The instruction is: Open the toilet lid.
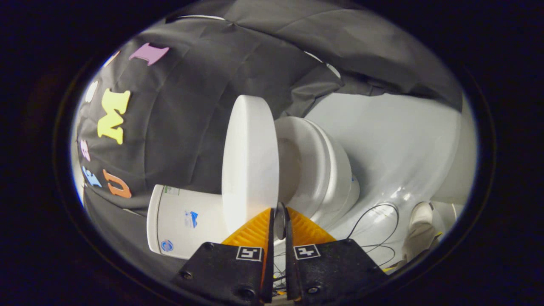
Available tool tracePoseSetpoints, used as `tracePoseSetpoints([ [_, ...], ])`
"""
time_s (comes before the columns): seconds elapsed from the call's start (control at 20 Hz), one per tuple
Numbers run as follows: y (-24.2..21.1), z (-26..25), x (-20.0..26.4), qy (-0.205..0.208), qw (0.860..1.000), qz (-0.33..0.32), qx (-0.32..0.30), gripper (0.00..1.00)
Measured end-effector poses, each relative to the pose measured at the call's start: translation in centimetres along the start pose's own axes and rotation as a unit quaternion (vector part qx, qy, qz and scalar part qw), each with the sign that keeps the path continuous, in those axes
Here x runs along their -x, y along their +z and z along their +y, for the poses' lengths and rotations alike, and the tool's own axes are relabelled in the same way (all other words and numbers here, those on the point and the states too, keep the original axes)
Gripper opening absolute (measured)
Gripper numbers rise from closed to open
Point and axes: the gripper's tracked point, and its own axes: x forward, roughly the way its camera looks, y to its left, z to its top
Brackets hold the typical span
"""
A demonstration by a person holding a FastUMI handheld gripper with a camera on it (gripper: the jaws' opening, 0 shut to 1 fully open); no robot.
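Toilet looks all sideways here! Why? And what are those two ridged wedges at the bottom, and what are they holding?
There is no robot here. A person holds a tool called a gripper in one hand. It has two fingers that pinch, a bit like tongs. A little camera rides on the tool and looks along the fingers, so they show at the bottom. The tool is tipped over, so the whole toilet looks sideways.

The big white disc just ahead of the fingers is the toilet lid. It is already lifted away from the toilet seat. The white box behind the lid is the tank.

The fingers are almost closed and pinch a thin grey piece at the lid's edge. I think it is part of the lid, but I can't be sure.

Black cables lie on the white floor.
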Motion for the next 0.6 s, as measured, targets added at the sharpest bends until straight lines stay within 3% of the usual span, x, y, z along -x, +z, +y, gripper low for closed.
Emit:
tracePoseSetpoints([
  [0.6,-0.2,4.0,1.8,-0.026,0.995,-0.02,0.095,0.14],
])
